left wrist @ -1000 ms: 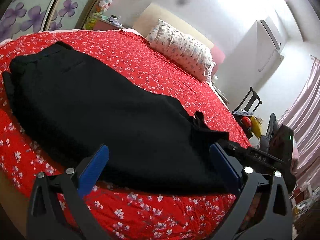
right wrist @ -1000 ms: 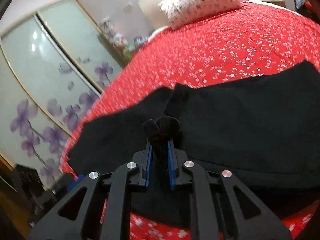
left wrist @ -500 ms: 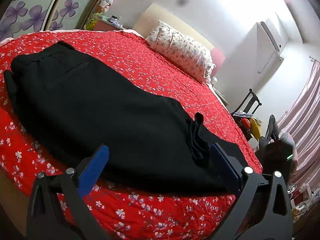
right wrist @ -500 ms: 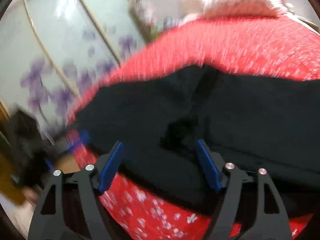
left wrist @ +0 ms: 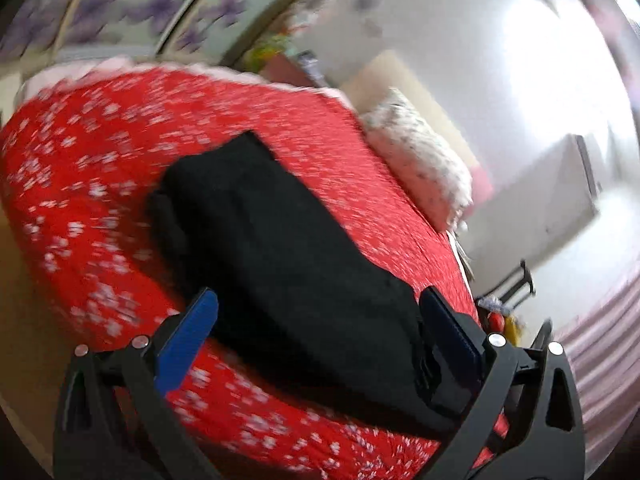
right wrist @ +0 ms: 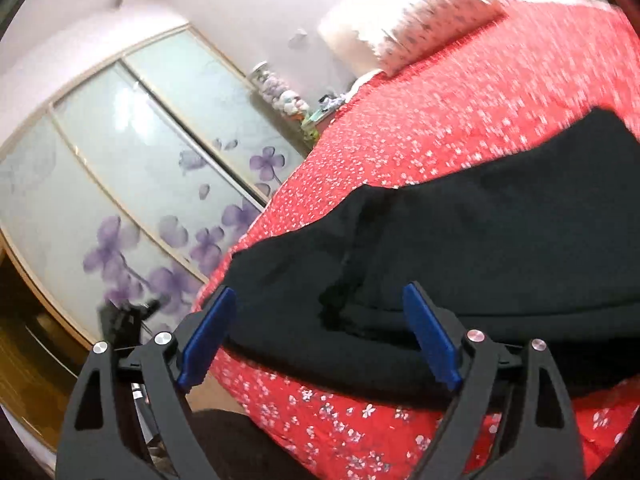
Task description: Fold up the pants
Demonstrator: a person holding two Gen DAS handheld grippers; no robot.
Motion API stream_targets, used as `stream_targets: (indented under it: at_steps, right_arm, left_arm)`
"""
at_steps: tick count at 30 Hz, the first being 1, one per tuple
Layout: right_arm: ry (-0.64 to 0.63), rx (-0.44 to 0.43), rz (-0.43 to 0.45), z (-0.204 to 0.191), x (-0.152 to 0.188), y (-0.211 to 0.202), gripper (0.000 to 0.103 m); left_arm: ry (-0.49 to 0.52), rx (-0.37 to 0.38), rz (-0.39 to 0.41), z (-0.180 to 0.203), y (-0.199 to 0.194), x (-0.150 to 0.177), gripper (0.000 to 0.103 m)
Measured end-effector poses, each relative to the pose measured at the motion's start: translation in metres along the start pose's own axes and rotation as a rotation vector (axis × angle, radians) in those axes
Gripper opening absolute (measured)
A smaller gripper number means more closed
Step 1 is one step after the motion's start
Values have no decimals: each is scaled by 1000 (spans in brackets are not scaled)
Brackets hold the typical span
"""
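On the bed (left wrist: pixel 100 216), pants (left wrist: pixel 288 256) lie folded lengthwise; cross-folds likely remain. Left hand-held gripper (left wrist: pixel 320 332) wide, empty; right hand-held gripper (right wrist: pixel 320 332) opening, gripping nothing.

Pretty bright room, but the wall (left wrist: pixel 532 60) in the left view is totally blown out by glare. Motion blur smears the bedspread (left wrist: pixel 92 184) and pillow (right wrist: pixel 436 12). Heavy fisheye warp, dark corners.

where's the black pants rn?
The black fabric pants lie flat on the red floral bedspread near the bed's front edge, below the white floral pillow, in both wrist views.
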State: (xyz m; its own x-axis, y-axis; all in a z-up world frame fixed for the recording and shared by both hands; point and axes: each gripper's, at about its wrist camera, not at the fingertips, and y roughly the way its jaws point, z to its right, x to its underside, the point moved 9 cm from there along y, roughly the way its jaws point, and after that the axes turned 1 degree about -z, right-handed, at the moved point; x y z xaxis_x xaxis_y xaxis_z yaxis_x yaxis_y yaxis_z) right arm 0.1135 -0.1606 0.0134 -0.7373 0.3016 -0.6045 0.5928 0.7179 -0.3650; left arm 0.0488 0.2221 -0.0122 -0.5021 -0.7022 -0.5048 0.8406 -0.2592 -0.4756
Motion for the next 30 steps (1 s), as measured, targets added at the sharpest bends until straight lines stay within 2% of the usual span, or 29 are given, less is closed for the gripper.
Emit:
stream_targets:
  at_steps: [4,8,15,17,19,21,23,25,29,30]
  right_arm:
    - [70,-19,-26,8,-1,9,88]
    - [58,-29,-37,3,1,10,88]
    - [51,-40,-62,2,4,16,88]
    - [47,-40,-70,2,4,19,88]
    - [41,-40,-76,5,4,19,89]
    - [40,-41,-80,5,4,21,89]
    - [48,-44,-85,7,3,24,89]
    - [60,-48,-96,8,4,29,89]
    - [40,-55,-112,3,7,34,89]
    - [30,-53,-115,1,8,35,89]
  left_arm:
    - [-112,-25,-19,-26,5,-14,101]
    - [-190,-65,-49,-41,15,-16,100]
    - [-206,-139,-69,-48,45,-26,95]
    - [-228,-140,-68,-46,50,-32,90]
    - [-197,-117,-48,-34,45,-37,87]
    - [-110,-71,-17,-15,36,-41,80]
    - [-24,-39,2,0,30,-42,78]
    - [0,-79,-15,-4,35,-40,80]
    - [-159,-111,-59,-39,53,-33,83]
    - [-182,-105,-64,-45,56,-31,80]
